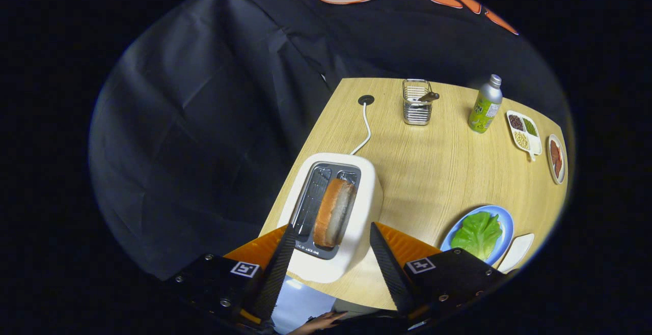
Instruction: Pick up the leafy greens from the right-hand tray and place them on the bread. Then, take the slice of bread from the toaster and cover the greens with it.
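Gripper: I see my gripper at the bottom centre of the frame, fingers spread wide and holding nothing; the near end of the toaster sits in the gap between them.
Toaster: the white toaster stands on the near left part of the wooden table, just below the middle of the frame, with two slots on top.
Bread slice: one slice of bread stands upright in the right-hand slot, its brown crust sticking up above the rim; I read the left slot as empty.
Cord: a white cord runs from the back of the toaster up to a dark round port in the tabletop.
Leafy greens: the leafy greens lie on a blue plate at the lower right, beyond my right finger; whatever lies under them I cannot tell.
White dish: a small white dish sits just beside that plate, further right.
Far side: a wire basket at upper centre, a green bottle with a silver cap to its right.
Right edge: a divided white tray of beans, then a small plate with something reddish.
Hand: a person's hand shows at the very bottom, under the fingers.
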Tool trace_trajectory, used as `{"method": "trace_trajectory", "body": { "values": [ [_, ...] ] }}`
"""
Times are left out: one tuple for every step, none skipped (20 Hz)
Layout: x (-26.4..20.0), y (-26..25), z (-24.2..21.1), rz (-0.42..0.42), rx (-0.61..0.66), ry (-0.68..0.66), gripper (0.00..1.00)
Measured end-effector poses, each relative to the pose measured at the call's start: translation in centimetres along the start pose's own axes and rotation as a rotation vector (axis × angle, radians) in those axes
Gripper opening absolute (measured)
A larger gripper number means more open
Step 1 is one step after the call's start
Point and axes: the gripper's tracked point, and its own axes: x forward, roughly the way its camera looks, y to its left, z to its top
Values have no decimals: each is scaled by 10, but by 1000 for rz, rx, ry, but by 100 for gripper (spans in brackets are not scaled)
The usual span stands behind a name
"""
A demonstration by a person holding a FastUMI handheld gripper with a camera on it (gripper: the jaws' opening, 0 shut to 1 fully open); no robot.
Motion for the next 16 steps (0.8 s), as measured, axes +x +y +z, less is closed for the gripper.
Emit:
{"method": "trace_trajectory", "body": {
  "values": [
    [4,2,2,-8,-1,2,89],
    [8,2,7,-26,4,-2,88],
    [13,4,8,-45,11,0,86],
    [16,3,10,-61,18,-1,83],
    [21,2,11,-75,26,1,81],
    [24,0,13,-87,39,1,75],
    [28,-1,15,-100,56,3,72],
    [31,-3,17,-112,77,1,68],
    [35,-5,19,-118,84,-4,66],
    [40,-12,20,-138,82,-7,60],
    [43,-20,13,-167,86,10,58],
    [39,-21,16,-165,100,-10,52],
    [43,-16,20,-143,110,-22,48],
    [39,-13,21,-136,117,-25,41],
    [39,-13,20,-135,119,-29,37],
    [39,-14,21,-134,116,-31,29]
  ]
}}
